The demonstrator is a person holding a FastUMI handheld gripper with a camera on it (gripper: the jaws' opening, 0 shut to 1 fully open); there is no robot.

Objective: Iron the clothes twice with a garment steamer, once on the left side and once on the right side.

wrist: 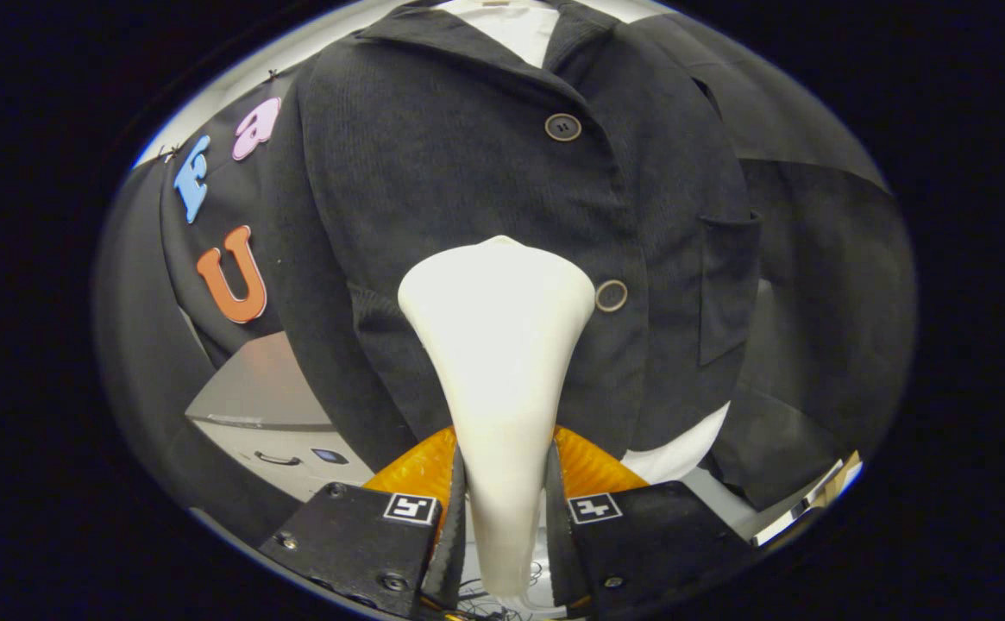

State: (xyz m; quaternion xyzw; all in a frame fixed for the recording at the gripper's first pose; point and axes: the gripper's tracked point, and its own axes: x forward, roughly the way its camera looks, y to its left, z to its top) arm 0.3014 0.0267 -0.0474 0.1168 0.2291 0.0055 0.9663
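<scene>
White plastic sits between your claw (502, 517) fingers: the neck of the garment steamer (498, 345), with one finger (450, 535) pressed against each side of it. You have the claw closed down to the width of that neck, clamped on it, and the steamer runs straight forward from the fingers.

- Steamer body: narrow at the grip, widening ahead into a broad, rounded head. You see its smooth back face; the steam face is turned away from you, toward the cloth.
- Orange ribbed pieces (420, 470) flare out just behind the fingers, on either side of the neck.
- Steamer head: lies against or just off the front of the dark jacket (433, 172); you cannot tell from this view whether it touches.
- Jacket: dark, finely ribbed fabric, hanging upright directly ahead of the claw. The head covers its lower middle, just left of the button line.
- Lower button (612, 296): right beside the head's right edge. Upper button (562, 127): well above the head, below the collar.
- Patch pocket (726, 285): further right of the lower button.
- White lining or shirt (519, 26): visible in the open collar at the top, and again below the hem at lower right.
- Grey box-like unit (269, 405): down to the left of the jacket, beyond the left finger, with a dark handle slot on its front.
</scene>
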